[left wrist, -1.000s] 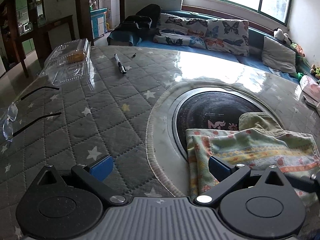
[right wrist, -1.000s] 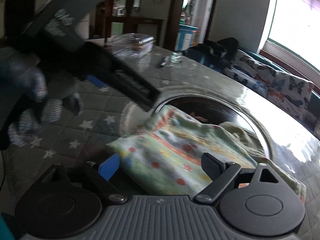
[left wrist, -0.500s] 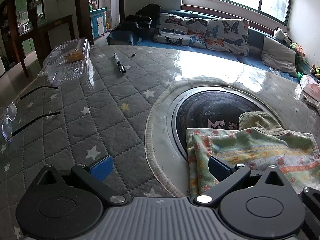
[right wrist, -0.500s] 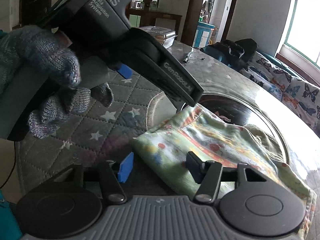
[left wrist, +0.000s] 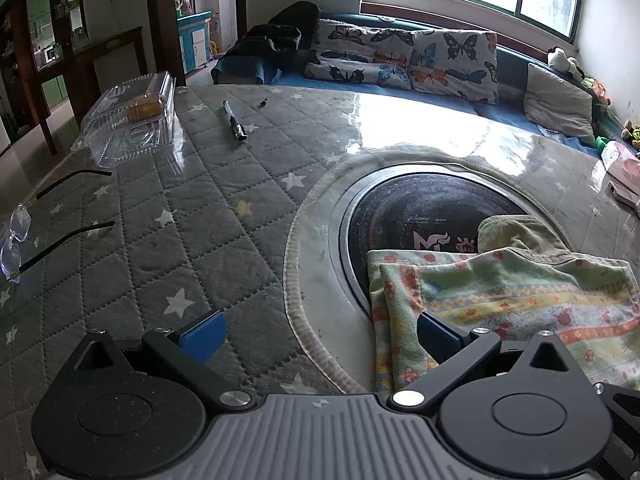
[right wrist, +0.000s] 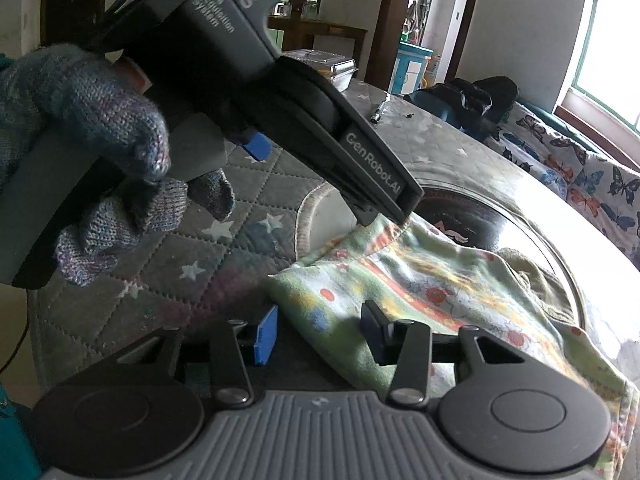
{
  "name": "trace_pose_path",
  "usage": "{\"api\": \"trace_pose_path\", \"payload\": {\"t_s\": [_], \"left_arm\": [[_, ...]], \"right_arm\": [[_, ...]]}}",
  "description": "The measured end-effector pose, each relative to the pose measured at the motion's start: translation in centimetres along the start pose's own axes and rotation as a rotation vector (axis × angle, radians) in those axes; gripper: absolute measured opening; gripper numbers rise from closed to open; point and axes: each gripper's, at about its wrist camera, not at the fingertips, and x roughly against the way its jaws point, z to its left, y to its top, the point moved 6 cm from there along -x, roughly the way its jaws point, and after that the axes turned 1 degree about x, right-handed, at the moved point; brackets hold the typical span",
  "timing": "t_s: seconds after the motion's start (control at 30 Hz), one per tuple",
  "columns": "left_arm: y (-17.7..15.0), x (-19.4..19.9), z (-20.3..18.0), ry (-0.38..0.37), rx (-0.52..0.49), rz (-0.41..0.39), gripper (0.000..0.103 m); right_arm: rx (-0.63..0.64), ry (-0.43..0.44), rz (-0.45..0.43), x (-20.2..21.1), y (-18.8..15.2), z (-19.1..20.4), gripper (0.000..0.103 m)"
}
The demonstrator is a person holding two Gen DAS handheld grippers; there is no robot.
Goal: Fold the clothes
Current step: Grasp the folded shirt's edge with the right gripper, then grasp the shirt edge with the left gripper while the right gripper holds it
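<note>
The left gripper [left wrist: 320,332] is held with jaws wide apart, its right finger resting over the near left corner of the folded garment [left wrist: 500,300]; nothing is clamped; the right gripper [right wrist: 320,334] is part-open, its jaws set around the garment's near folded edge [right wrist: 312,312] without pinching it. The garment is seen as soft, pale green cloth printed with orange, yellow and red bands and dots, folded flat, lying across the near rim of the round dark hotplate [left wrist: 424,216]; an olive cloth [left wrist: 516,236] is tucked beneath it. Beyond, on the grey quilted star-patterned table cover [left wrist: 208,216], spectacles [left wrist: 16,236], a clear plastic box [left wrist: 132,120] and a pen [left wrist: 235,121] are laid.
</note>
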Motion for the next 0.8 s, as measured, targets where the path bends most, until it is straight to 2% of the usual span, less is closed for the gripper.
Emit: {"api": "trace_pose_path", "payload": {"t_s": [0.13,0.33,0.5,0.67,0.8], "left_arm": [[0.0,-0.1,-0.1,-0.001,0.001,0.007,0.103],[-0.1,-0.5,0.1,-0.02,0.027,0.036,0.103],[-0.1,-0.8,0.9,-0.091,0.126,0.082,0.103],[-0.5,-1.0,2.0,-0.18,0.288,0.139,0.103],[-0.6,-0.8,1.7,-0.249,0.37,0.163,0.103]], "right_arm": [[0.006,-0.004,-0.006,-0.2,0.0,0.0,0.042],[-0.04,0.02,-0.02,0.0,0.1,-0.6,0.026],[-0.101,0.051,-0.04,0.6,0.3,-1.5,0.017],[-0.16,0.07,-0.073,1.6,0.7,-2.5,0.014],[-0.194,0.076,-0.102,2.3,1.1,-3.3,0.013]]}}
